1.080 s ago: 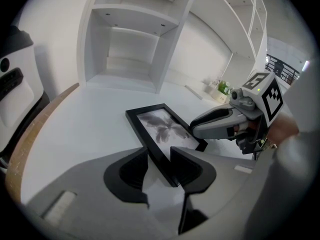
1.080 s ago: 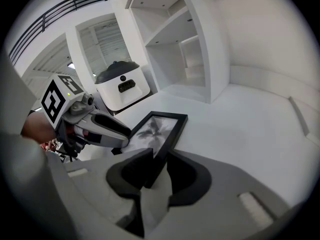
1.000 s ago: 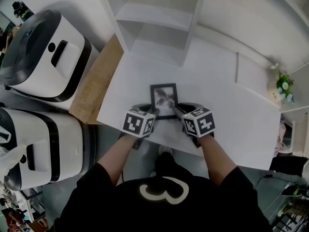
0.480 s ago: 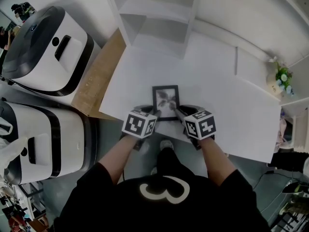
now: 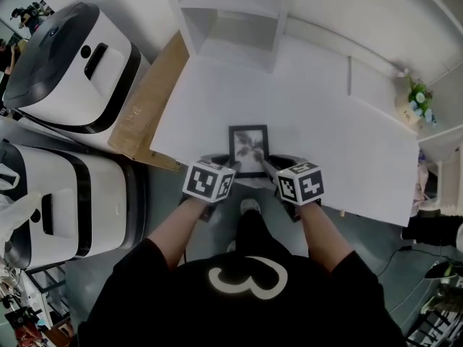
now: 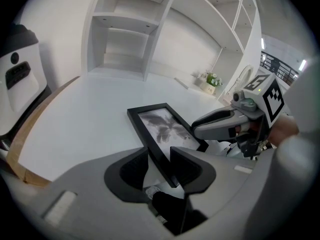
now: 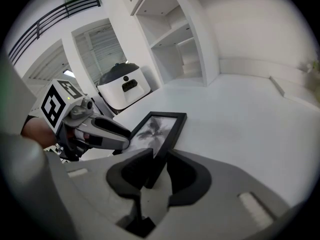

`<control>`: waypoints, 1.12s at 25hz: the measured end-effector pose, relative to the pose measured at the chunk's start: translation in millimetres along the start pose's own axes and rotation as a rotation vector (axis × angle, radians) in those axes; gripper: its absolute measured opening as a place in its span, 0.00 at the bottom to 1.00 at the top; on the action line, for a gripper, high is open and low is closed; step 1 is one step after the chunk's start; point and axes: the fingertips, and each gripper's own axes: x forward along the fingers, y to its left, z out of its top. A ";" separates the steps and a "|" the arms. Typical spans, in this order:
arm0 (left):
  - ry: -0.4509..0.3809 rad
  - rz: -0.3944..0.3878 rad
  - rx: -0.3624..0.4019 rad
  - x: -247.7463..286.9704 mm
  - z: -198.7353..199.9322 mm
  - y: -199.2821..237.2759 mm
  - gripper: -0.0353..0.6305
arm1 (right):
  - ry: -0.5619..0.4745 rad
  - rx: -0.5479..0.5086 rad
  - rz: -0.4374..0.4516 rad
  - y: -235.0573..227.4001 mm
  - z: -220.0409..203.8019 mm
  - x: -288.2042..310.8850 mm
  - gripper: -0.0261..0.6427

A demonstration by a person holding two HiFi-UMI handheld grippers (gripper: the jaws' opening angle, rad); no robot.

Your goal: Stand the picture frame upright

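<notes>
Head view shows a small pot (image 5: 406,111) at the far right of the white bench (image 5: 325,147), holding a green plant (image 5: 419,96) with pale flowers. A white shelf (image 5: 239,20) with open compartments stands at the back. The picture frame (image 5: 248,150) is at the bench's near edge, picture side up. Its long axis runs from the person toward the shelf. The left tongs (image 5: 231,167) are closed on its left rail near the near corner. The right tongs (image 5: 265,164) pinch its right rail.
</notes>
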 end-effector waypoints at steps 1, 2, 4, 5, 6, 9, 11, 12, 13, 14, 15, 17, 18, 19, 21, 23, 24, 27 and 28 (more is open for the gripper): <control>0.002 -0.002 0.000 -1.3 -3.6 -1.5 0.26 | -0.001 0.002 0.000 2.6 -3.2 -1.4 0.18; 0.002 -0.003 0.001 -2.8 -6.6 -3.0 0.26 | -0.001 0.004 0.000 5.2 -6.4 -2.8 0.18; 0.002 -0.007 0.007 -6.2 -12.7 -5.9 0.26 | 0.000 0.007 0.001 10.8 -12.9 -5.6 0.18; 0.003 -0.010 0.009 -7.8 -15.8 -7.2 0.26 | 0.001 0.009 0.002 13.5 -15.9 -6.9 0.18; 0.004 -0.012 0.009 -9.3 -18.6 -8.5 0.26 | 0.000 0.013 0.003 15.9 -18.7 -8.2 0.18; 0.006 -0.017 0.006 -12.3 -24.9 -11.4 0.26 | 0.000 0.024 0.004 21.5 -26.0 -11.6 0.18; 0.009 -0.020 0.005 -14.6 -28.7 -13.2 0.26 | 0.002 0.027 0.004 25.3 -30.5 -13.6 0.18; 0.012 -0.021 0.007 -16.0 -30.6 -14.0 0.26 | 0.004 0.030 0.005 27.3 -32.5 -14.6 0.18; 0.015 -0.023 0.008 -17.4 -32.4 -15.0 0.26 | 0.005 0.036 0.006 29.2 -34.5 -15.8 0.18; 0.019 -0.025 0.010 -18.8 -34.2 -16.2 0.26 | 0.006 0.044 0.007 30.8 -36.5 -17.0 0.18; 0.022 -0.027 0.012 -20.0 -36.0 -17.5 0.26 | 0.007 0.052 0.008 32.1 -38.5 -18.3 0.18; 0.026 -0.031 0.012 -21.8 -39.2 -20.4 0.26 | 0.008 0.065 0.011 34.2 -41.7 -20.8 0.18; 0.026 -0.033 0.011 -22.2 -40.2 -21.7 0.26 | 0.006 0.071 0.012 34.8 -42.7 -21.8 0.18; 0.025 -0.035 0.009 -22.3 -40.7 -22.5 0.26 | 0.005 0.074 0.014 35.0 -43.6 -22.6 0.18; 0.017 -0.038 -0.002 -22.3 -41.2 -23.2 0.25 | 0.006 0.080 0.016 34.9 -45.4 -23.2 0.18; 0.011 -0.042 -0.012 -22.8 -41.0 -22.9 0.25 | 0.008 0.089 0.023 34.8 -46.5 -22.8 0.18; 0.008 -0.044 -0.016 -23.2 -40.4 -22.7 0.25 | 0.007 0.097 0.028 34.6 -46.5 -22.6 0.18; -0.001 -0.070 -0.046 -26.1 -40.0 -23.3 0.26 | 0.001 0.143 0.054 34.7 -47.6 -25.9 0.18; -0.002 -0.088 -0.069 -27.6 -40.8 -23.8 0.27 | 0.000 0.160 0.066 35.0 -49.0 -28.1 0.18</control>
